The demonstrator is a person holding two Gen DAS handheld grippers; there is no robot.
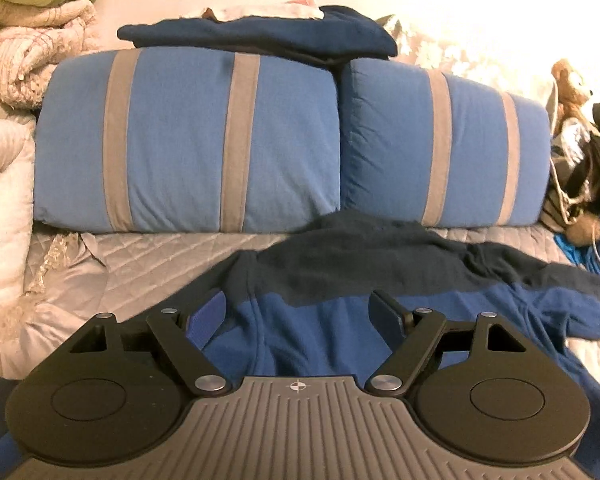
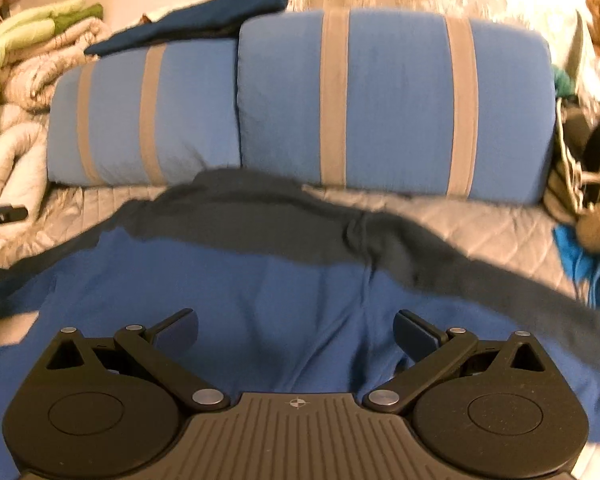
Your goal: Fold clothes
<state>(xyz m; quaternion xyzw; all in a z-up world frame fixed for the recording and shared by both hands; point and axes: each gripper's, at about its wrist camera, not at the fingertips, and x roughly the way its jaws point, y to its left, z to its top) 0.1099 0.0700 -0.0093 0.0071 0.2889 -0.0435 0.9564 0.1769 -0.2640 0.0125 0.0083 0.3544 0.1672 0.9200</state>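
We see the blue and dark-grey garment (image 2: 260,300) spread out on the quilted bed (image 1: 148,256) below two striped cushions (image 1: 188,140), laid flat, we judge, so its edges can be reached for folding. Both the left gripper (image 1: 298,310) and right gripper (image 2: 296,332) hover over it, fingers (image 1: 208,308) spread wide, apparently gripping nothing.
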